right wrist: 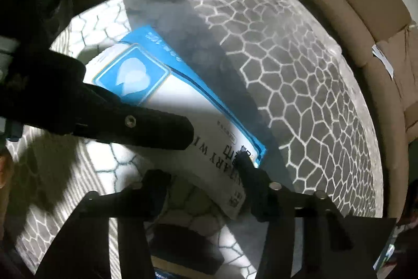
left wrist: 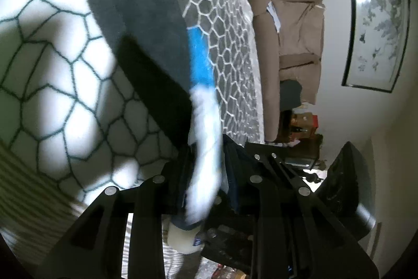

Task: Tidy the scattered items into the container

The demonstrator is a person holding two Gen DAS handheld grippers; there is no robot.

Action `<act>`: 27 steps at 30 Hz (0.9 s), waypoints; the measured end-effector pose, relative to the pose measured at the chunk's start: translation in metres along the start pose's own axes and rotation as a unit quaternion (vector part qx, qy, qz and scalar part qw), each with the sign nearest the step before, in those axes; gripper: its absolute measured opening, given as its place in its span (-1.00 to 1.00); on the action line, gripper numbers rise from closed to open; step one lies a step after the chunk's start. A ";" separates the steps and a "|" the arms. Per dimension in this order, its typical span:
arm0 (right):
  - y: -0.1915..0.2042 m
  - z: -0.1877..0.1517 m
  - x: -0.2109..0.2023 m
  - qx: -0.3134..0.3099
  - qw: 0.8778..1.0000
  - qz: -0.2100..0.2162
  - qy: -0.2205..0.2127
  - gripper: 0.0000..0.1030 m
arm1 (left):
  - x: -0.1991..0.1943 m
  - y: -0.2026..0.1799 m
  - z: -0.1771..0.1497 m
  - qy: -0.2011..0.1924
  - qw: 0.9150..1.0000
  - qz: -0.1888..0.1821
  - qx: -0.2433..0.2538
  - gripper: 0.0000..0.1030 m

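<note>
left gripper (left wrist: 206,161) clamps wipes pack (left wrist: 206,148) edge-on | right gripper (right wrist: 203,182) — cannot tell — label (right wrist: 130,75) seen only here

Light: dim room; bright patches on the honeycomb-patterned mat (left wrist: 65,85).
Shadows: dark, hard-edged, across the mat.
Glare: on the framed picture (left wrist: 376,20).
Blur: near wipes pack (left wrist: 206,148) smeared.
Edges: fisheye bending, black corners.

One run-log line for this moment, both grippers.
left gripper: shut on wipes pack | right gripper: jaws around pack's lower edge, contact unclear | surface: honeycomb-pattern cloth
</note>
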State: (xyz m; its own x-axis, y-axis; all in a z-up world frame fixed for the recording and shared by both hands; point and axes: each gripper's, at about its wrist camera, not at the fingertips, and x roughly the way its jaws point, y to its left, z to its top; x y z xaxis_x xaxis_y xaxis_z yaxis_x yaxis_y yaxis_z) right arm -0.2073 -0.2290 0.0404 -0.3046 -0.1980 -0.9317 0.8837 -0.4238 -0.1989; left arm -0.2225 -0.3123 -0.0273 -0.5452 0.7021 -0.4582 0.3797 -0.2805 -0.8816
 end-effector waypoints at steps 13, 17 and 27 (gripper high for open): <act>0.010 0.002 -0.072 0.029 0.999 -0.010 -0.040 -0.62 | -0.031 -0.045 -0.020 -0.001 0.997 -0.068 0.043 -0.54; 0.026 -0.007 -0.105 0.029 0.998 0.013 -0.054 -0.79 | -0.057 -0.056 -0.033 -0.005 0.994 -0.092 0.060 -0.54; 0.065 -0.073 -0.186 0.102 0.988 0.091 -0.068 -0.87 | -0.131 -0.066 -0.104 -0.028 0.989 0.004 0.148 -0.25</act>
State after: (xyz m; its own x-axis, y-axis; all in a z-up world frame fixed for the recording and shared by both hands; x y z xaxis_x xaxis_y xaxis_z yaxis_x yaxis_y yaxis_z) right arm -0.0668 -0.1551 0.1786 -0.2042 -0.3993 -0.8938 0.8428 -0.5362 0.0470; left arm -0.0987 -0.3181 0.1024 -0.5860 0.6641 -0.4643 0.1537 -0.4715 -0.8683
